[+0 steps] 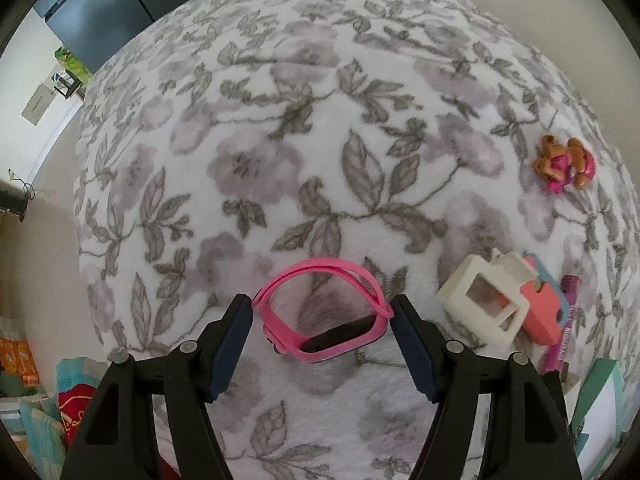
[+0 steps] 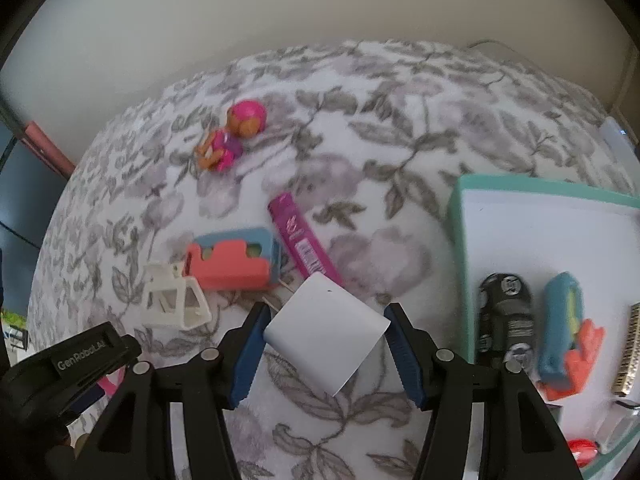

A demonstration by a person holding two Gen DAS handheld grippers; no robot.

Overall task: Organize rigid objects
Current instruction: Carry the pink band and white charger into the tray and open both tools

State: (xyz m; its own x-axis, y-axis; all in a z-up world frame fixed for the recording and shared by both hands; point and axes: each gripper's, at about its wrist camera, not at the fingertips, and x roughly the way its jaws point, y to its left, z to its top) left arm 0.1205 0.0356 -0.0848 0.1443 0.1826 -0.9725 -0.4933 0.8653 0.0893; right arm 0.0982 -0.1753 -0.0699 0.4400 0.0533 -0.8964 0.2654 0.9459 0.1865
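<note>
Both grippers hang over a bed covered by a floral blanket.

Left gripper: jaws about half open, closed on a pink watch. The pads press the band's outer curve on both sides, and the watch looks lifted clear of the blanket.

Right gripper: jaws about half open, clamped on a white block that sits skewed, one corner drooping below the pads. It hangs above the blanket near the bed's right edge, just beside the teal tray.

The tray's white floor already carries a black toy car and a blue and coral toy.

Still on the blanket, mid-bed: coral and blue holder, white frame piece, magenta tube. The pink doll lies nearer the far edge.

Judgement: the step in hand is carrying both items to the tray.
- The block's grip looks marginal, so keep it low and level and clear the tray's rim before letting go.
- Set it on bare floor left of the car.
- The watch band may flex, so avoid squeezing harder.
</note>
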